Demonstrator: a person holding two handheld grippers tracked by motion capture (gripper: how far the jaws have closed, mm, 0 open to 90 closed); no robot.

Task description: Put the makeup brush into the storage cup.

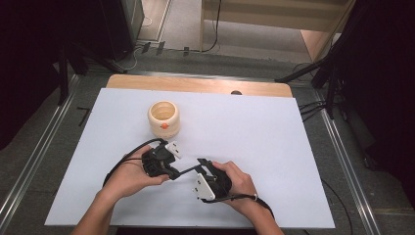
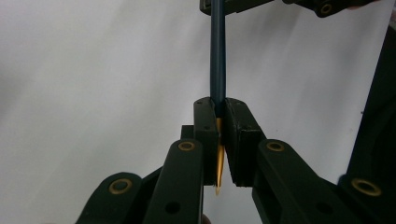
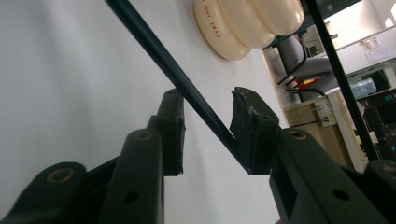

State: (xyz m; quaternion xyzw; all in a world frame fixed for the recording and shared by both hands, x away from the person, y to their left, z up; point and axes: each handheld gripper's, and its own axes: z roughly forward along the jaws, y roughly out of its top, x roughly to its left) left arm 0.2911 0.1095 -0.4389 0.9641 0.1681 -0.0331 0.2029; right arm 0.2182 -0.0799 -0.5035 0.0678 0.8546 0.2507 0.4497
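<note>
Two grippers meet over the near middle of the table, and one thin dark pencil (image 1: 185,170) spans the gap between them. The left gripper (image 1: 171,171) is clenched on the pencil's sharpened end: in the left gripper view its pads press tight on the blue-green shaft (image 2: 217,56), and the yellow-gold tip (image 2: 218,168) pokes back between the jaws toward the hand. The right gripper (image 1: 199,165) has the far part of the same shaft (image 3: 187,84) passing between its jaws; the pencil lies against the right-hand pad, while a clear gap remains on the other side, so this gripper has not yet clamped.

Judging by this, the pencil is already off the table and firmly held by one hand, and a hand-over or two-handed hold is about halfway: the right jaws need to finish closing on the shaft before the left can let go. A cream, ribbed round holder (image 1: 164,119) with an orange spot on its side stands beyond the left gripper, well apart from both. It looks like the likely place for the pencil, and that step is not begun.

Beneath the grippers lies a plain white sheet (image 1: 274,147), covering a wooden tabletop whose bare strip (image 1: 195,84) shows at the far edge. Around the table are a grey floor, metal rails to either side, dark stands and trailing cables, and pale wooden furniture beyond.
</note>
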